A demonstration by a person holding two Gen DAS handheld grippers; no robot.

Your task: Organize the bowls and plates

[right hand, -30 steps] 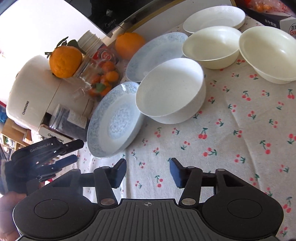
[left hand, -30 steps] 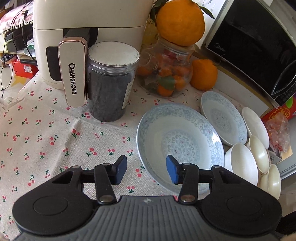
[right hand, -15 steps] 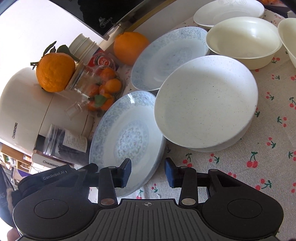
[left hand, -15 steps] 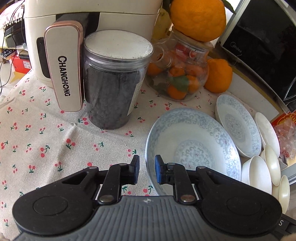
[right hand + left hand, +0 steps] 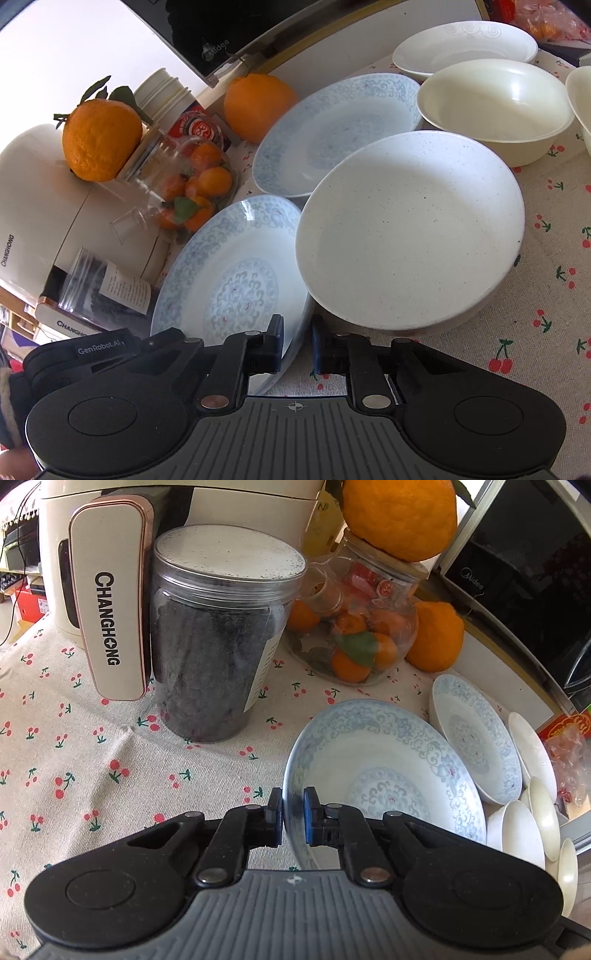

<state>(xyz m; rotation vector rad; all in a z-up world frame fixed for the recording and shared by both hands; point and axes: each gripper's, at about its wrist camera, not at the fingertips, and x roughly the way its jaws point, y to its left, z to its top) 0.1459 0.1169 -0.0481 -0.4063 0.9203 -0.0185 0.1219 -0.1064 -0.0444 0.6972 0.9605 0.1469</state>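
A blue-patterned plate [image 5: 388, 771] lies on the cherry-print cloth, and my left gripper [image 5: 293, 818] is shut on its left rim. The same plate shows in the right wrist view [image 5: 229, 280]. My right gripper [image 5: 297, 345] straddles its near right rim, pads close on each side; contact is not clear. A second blue-patterned plate [image 5: 472, 738] [image 5: 332, 129] lies behind. A speckled white bowl [image 5: 410, 229] sits right of the held plate, overlapping it. Cream bowls [image 5: 495, 107] and a white plate [image 5: 465, 48] lie beyond.
A dark-filled plastic jar [image 5: 218, 638], a Changhong appliance [image 5: 110, 590], a glass jar of small oranges [image 5: 354, 627] with a big orange on top, and a loose orange [image 5: 436, 638] stand behind the plates. A black microwave [image 5: 524, 576] is at the right.
My left gripper moved right and closed from open onto the near plate's rim. My right gripper moved in toward the same plate and narrowed around its other rim.
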